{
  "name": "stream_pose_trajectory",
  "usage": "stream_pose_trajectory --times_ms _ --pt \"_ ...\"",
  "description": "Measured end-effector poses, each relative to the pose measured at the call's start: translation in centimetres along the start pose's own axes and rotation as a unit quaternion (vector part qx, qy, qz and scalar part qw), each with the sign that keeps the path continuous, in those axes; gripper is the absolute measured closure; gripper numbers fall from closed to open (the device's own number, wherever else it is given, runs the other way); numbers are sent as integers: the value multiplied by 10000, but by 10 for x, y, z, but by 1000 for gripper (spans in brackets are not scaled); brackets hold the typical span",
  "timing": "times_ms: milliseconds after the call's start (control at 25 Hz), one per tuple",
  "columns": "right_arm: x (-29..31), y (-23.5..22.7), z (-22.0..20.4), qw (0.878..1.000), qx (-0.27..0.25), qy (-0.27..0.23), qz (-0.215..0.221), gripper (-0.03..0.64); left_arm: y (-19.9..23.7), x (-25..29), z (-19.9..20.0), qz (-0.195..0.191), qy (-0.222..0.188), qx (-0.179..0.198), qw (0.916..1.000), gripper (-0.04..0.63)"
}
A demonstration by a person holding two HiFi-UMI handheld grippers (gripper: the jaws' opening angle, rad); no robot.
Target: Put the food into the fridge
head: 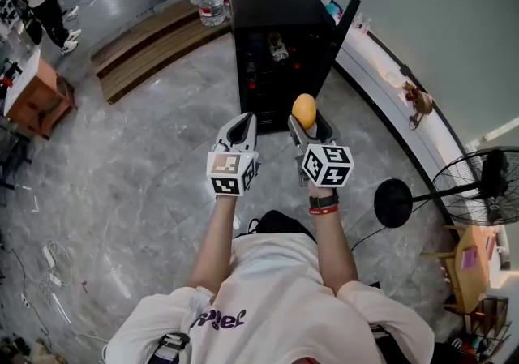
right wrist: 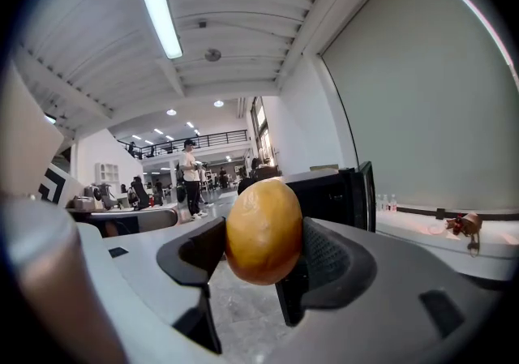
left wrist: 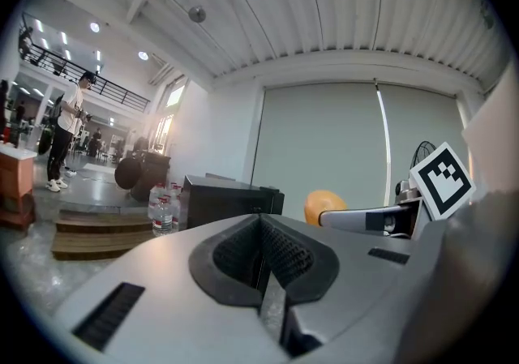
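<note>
While both forearms reach forward side by side from the chest, each gripper points roughly level toward the black fridge (head: pixel 280 22), which stands ahead on the floor (head: pixel 146 160) with its door (head: pixel 347 23) swung open. Left gripper (head: pixel 242 122): jaws pressed together, nothing between them. Right gripper (head: pixel 309 126): jaws spread wide, pinching a yellow-orange fruit (head: pixel 304 109), pads against both flanks, its top riding above the jaws. Fruit sits near the jaw tips, just right of the left gripper and apart from it, short of the fridge front.
</note>
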State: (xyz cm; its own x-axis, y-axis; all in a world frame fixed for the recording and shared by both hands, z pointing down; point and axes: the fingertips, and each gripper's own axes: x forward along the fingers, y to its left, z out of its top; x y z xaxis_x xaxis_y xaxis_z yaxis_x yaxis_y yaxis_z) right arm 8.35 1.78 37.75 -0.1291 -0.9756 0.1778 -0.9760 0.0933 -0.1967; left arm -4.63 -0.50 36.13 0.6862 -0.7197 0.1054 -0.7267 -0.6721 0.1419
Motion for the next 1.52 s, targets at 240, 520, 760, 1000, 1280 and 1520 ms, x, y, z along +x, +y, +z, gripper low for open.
stream_pose_trajectory --times_ms 240,520,760,1000,1280,1520 --pt "35 -1 5 9999 -34 70 117 308 21 25 7 78 -1 15 10000 578" --pt "104 -23 -8 9993 71 212 307 308 42 74 -2 112 65 107 9999 578" --pt "159 -36 -6 9986 60 292 440 308 68 112 8 276 -8 116 9996 578" --pt "190 -45 -14 9977 70 433 514 308 89 138 0 401 70 93 9991 578" --pt "218 -66 -38 9964 108 676 501 308 95 168 -16 403 204 77 9990 578" --pt "238 -69 -60 9951 169 810 540 308 104 180 -28 398 226 79 9989 578"
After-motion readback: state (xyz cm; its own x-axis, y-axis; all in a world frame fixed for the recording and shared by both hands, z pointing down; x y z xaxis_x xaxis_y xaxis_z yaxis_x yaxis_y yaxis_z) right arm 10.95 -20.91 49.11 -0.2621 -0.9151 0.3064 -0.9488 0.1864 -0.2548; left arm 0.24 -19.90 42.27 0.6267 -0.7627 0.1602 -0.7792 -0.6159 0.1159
